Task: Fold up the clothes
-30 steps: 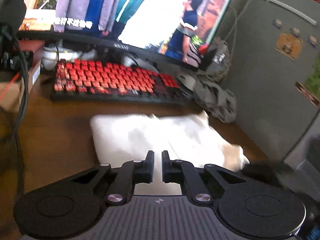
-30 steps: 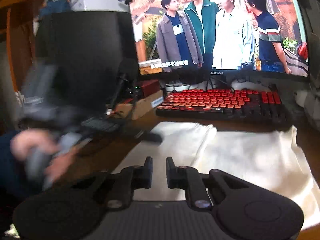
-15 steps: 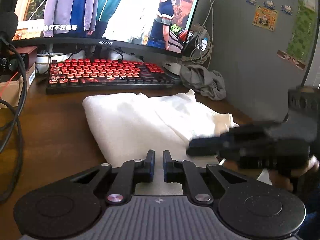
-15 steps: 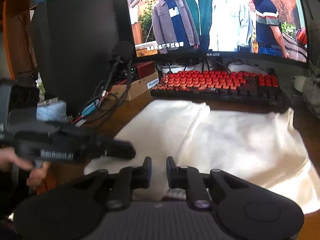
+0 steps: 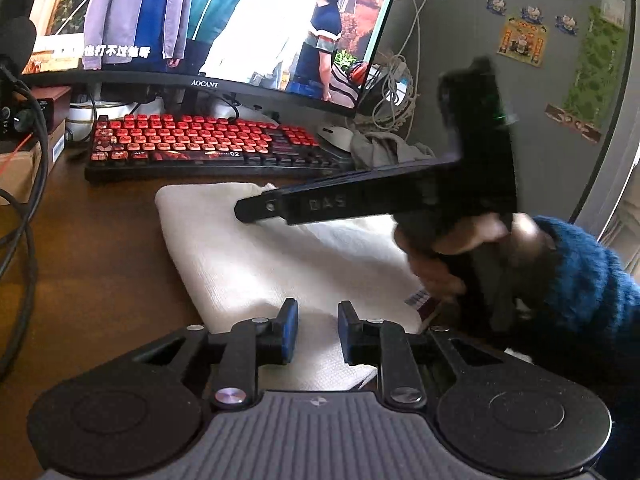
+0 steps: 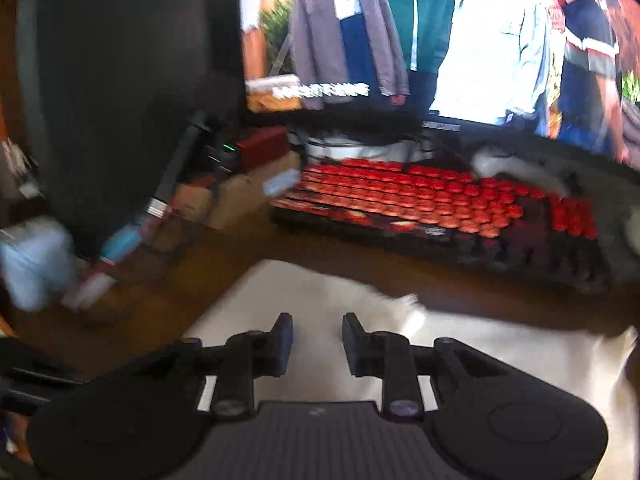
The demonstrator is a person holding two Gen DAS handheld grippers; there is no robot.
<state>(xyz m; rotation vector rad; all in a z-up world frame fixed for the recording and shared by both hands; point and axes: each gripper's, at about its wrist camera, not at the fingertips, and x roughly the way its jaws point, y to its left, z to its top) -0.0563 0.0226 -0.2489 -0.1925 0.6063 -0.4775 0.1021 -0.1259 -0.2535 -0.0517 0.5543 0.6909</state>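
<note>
A white garment (image 5: 256, 256) lies folded on the brown desk in front of the keyboard. My left gripper (image 5: 317, 330) hovers over its near edge, open by a small gap, with nothing between the fingers. The right gripper, seen from the left wrist view as a black tool (image 5: 360, 200) in a hand with a blue sleeve (image 5: 580, 288), hangs above the garment's middle. In the blurred right wrist view my right gripper (image 6: 317, 342) is open a little over the white garment (image 6: 320, 296), holding nothing.
A red-keyed keyboard (image 5: 200, 140) and a monitor (image 5: 208, 20) stand behind the garment. A grey cloth (image 5: 384, 152) and a white mouse (image 5: 336, 136) lie at the back right. Cables (image 5: 24, 208) hang at the left. A grey fridge (image 5: 540, 80) stands on the right.
Both grippers have opened slightly from shut. The right gripper has risen and swung further over the garment toward the keyboard. The left gripper has stayed at the near edge.
</note>
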